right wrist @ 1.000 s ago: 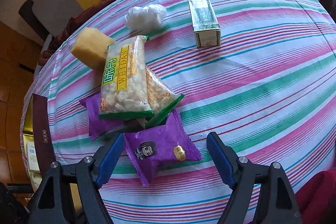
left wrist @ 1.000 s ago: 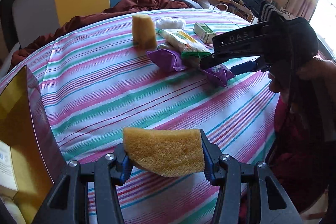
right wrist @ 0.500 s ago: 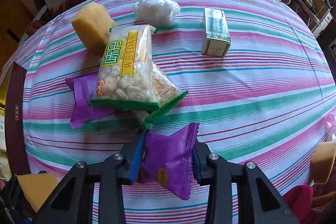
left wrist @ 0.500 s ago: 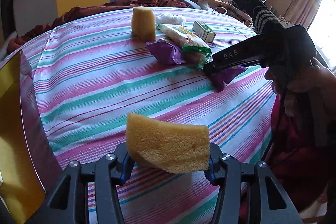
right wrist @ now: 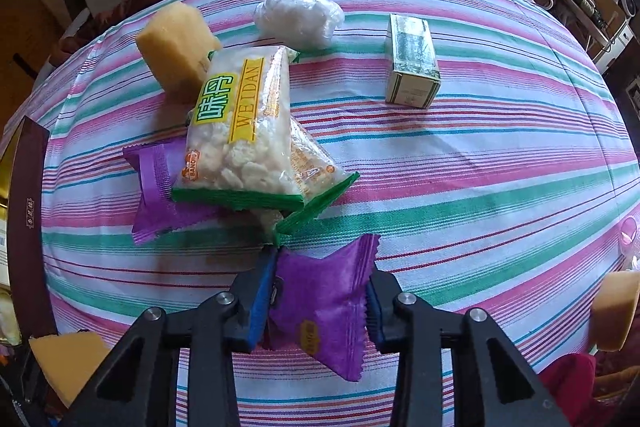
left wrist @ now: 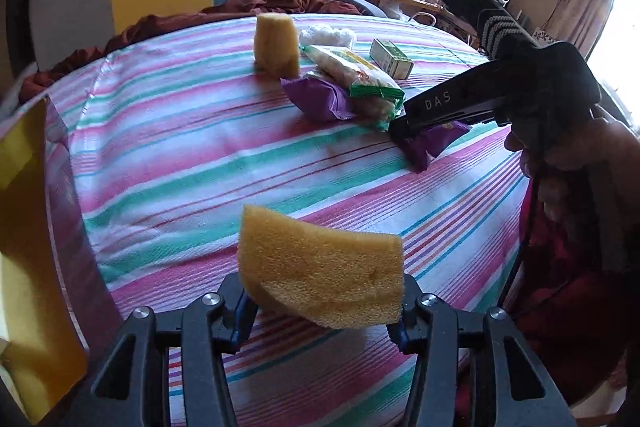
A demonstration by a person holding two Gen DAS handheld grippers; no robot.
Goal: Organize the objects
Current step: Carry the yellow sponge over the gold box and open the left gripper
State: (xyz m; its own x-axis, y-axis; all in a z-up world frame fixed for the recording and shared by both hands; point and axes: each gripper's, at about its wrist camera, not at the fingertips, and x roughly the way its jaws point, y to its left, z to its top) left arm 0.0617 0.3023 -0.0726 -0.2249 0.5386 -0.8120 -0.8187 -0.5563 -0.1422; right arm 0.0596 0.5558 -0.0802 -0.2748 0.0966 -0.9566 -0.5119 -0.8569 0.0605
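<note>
The left gripper (left wrist: 320, 311) is clenched on a yellow wedge-shaped sponge (left wrist: 322, 277), held above the striped pink, green and white tablecloth (left wrist: 180, 155). The right gripper (right wrist: 320, 295) squeezes a crinkly purple foil snack packet (right wrist: 326, 303) between its 2 blue pads. Just past it, at 11 o'clock, lies a clear rice-cracker bag with green ends (right wrist: 240, 139) across a second purple packet (right wrist: 160, 195). A small green-and-white carton (right wrist: 412, 67) sits at 1 o'clock, well apart.
</note>
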